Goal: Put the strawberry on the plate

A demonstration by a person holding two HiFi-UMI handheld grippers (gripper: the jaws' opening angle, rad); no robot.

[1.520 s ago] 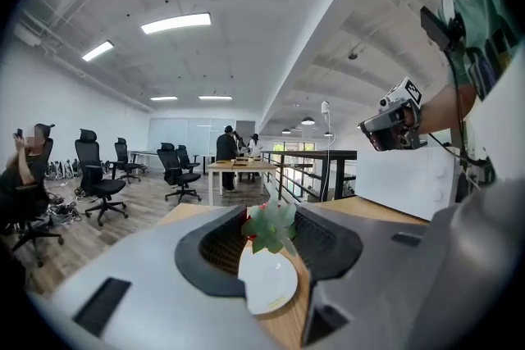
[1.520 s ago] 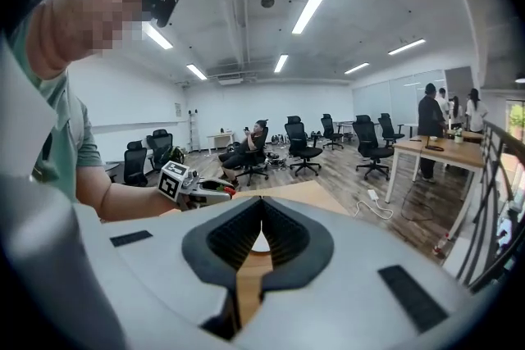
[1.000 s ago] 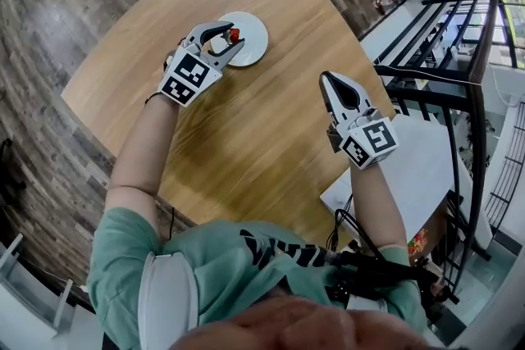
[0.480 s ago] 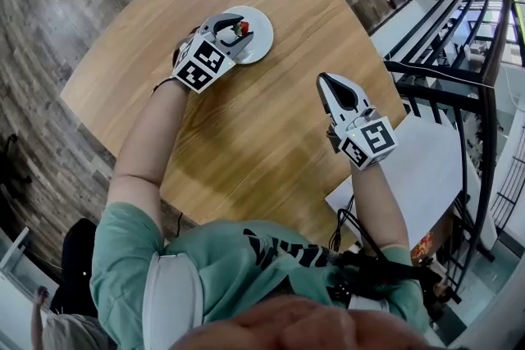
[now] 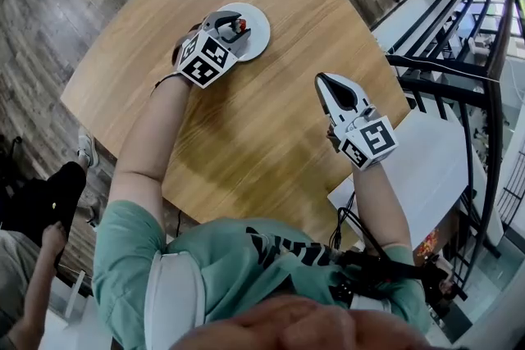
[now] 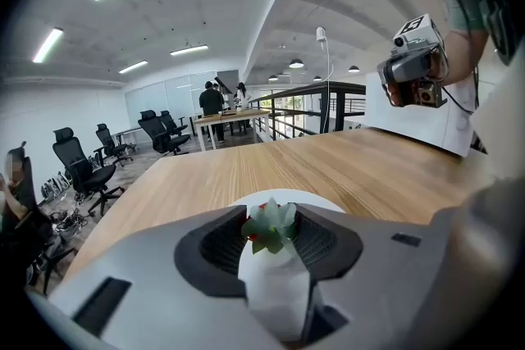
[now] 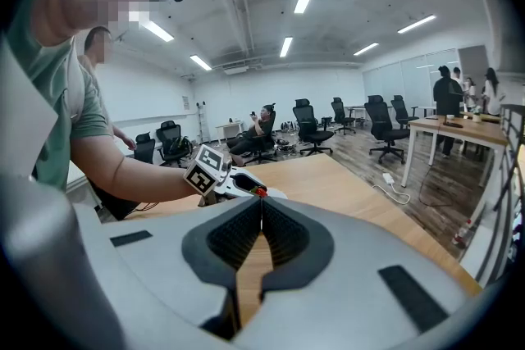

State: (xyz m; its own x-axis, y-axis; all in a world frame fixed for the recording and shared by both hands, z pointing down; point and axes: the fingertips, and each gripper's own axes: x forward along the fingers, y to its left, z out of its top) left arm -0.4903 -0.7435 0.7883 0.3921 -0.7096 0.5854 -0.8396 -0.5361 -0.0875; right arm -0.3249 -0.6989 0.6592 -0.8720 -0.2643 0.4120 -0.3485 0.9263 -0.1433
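A red strawberry [image 5: 235,29] with green leaves sits between the jaws of my left gripper [image 5: 237,29], which is shut on it. The strawberry hangs just above a small white plate [image 5: 257,42] at the far side of the wooden table [image 5: 271,135]. In the left gripper view the leafy top of the strawberry [image 6: 271,227] faces the camera, with the plate [image 6: 313,199] right under it. Nearer on the right, my right gripper [image 5: 321,79] hovers over the table, shut and holding nothing. In the right gripper view its jaws [image 7: 261,205] meet, and the left gripper [image 7: 232,179] shows beyond them.
A white box [image 5: 431,168] stands against the table's right edge, with a black railing [image 5: 447,65] behind it. A seated person [image 5: 41,213] is on the floor side at lower left. Office chairs [image 6: 86,168] stand far off.
My left gripper has carried the strawberry a little farther, in over the plate. The right gripper has hardly moved. A person has come into view at the lower left.
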